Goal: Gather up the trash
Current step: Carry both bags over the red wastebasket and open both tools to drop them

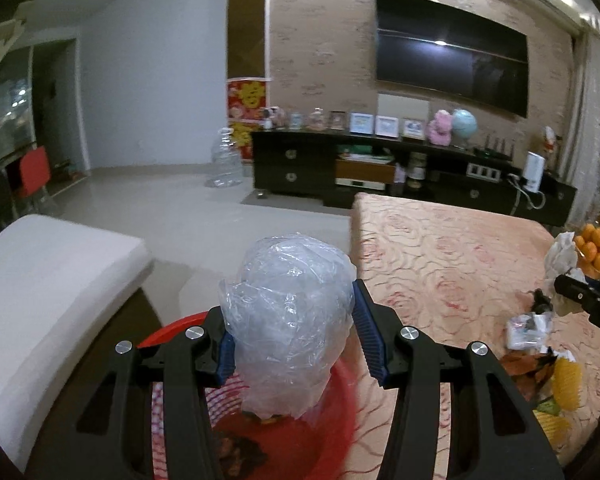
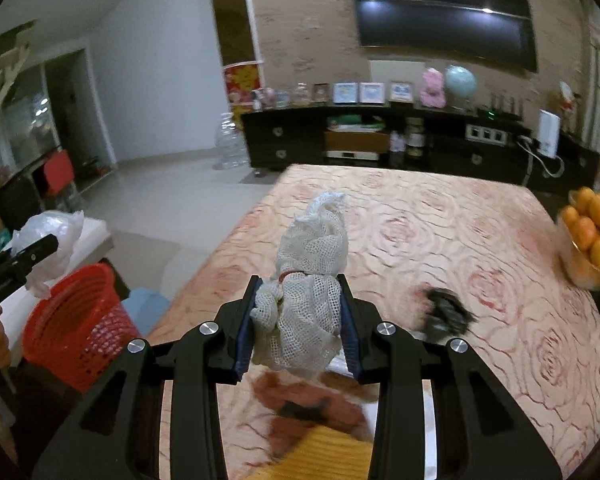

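Note:
My left gripper (image 1: 290,328) is shut on a crumpled clear plastic bag (image 1: 290,320) and holds it above the red mesh basket (image 1: 336,428), which has dark scraps inside. In the right wrist view the basket (image 2: 76,324) stands off the table's left edge, with the left gripper (image 2: 28,258) and its bag (image 2: 50,240) above it. My right gripper (image 2: 300,316) is shut on a white foam fruit net (image 2: 310,300), held above the table (image 2: 440,240). Near it lie a dark crumpled scrap (image 2: 448,312), a brown wrapper (image 2: 308,400) and a yellow net (image 2: 324,456).
A bowl of oranges (image 2: 592,236) stands at the table's right edge. More trash (image 1: 528,328) and yellow netting (image 1: 566,376) lie on the table in the left wrist view. A white cushion (image 1: 48,292) is on the left, and a dark TV cabinet (image 1: 380,168) lines the far wall.

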`<state>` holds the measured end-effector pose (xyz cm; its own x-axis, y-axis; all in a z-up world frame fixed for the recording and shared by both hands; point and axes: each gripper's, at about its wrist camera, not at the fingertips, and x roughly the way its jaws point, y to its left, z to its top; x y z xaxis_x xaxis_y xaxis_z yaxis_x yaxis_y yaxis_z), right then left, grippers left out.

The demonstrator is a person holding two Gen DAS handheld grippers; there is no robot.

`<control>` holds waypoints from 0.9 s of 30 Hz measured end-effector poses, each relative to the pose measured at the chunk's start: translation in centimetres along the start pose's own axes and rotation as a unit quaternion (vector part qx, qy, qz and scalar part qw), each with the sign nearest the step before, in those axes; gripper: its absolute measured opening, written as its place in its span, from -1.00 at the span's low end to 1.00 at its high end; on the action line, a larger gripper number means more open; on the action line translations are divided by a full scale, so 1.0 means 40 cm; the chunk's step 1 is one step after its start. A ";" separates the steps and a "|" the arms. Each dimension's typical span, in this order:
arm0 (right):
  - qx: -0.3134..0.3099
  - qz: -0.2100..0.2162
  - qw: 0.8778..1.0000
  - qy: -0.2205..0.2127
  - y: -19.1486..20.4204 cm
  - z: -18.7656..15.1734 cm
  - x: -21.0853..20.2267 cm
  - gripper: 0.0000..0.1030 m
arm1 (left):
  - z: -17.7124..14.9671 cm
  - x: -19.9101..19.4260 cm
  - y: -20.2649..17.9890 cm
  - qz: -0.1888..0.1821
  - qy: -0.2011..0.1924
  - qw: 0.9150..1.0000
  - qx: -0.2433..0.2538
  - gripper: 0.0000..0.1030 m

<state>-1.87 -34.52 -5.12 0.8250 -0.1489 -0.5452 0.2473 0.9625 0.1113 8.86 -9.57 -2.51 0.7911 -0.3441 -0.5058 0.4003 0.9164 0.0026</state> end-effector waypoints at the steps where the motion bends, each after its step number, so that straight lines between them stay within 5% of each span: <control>1: -0.005 0.007 1.000 -0.001 0.019 0.006 0.006 -0.31 | 0.000 -0.001 0.014 0.005 0.001 1.000 -0.003 -0.07; 15: -0.097 0.131 0.987 0.011 0.313 0.069 0.092 -0.31 | -0.037 0.017 0.180 0.058 0.024 0.996 -0.055 -0.07; 27: -0.115 0.197 0.972 0.050 0.430 0.054 0.152 -0.31 | -0.063 0.031 0.247 0.079 0.054 0.993 -0.070 -0.07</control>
<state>8.51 -19.37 -4.73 0.7765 0.2531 -0.5771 -0.2078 0.9674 0.1447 12.62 -0.44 -5.28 0.7821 -0.1770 -0.5974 0.2013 0.9792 -0.0265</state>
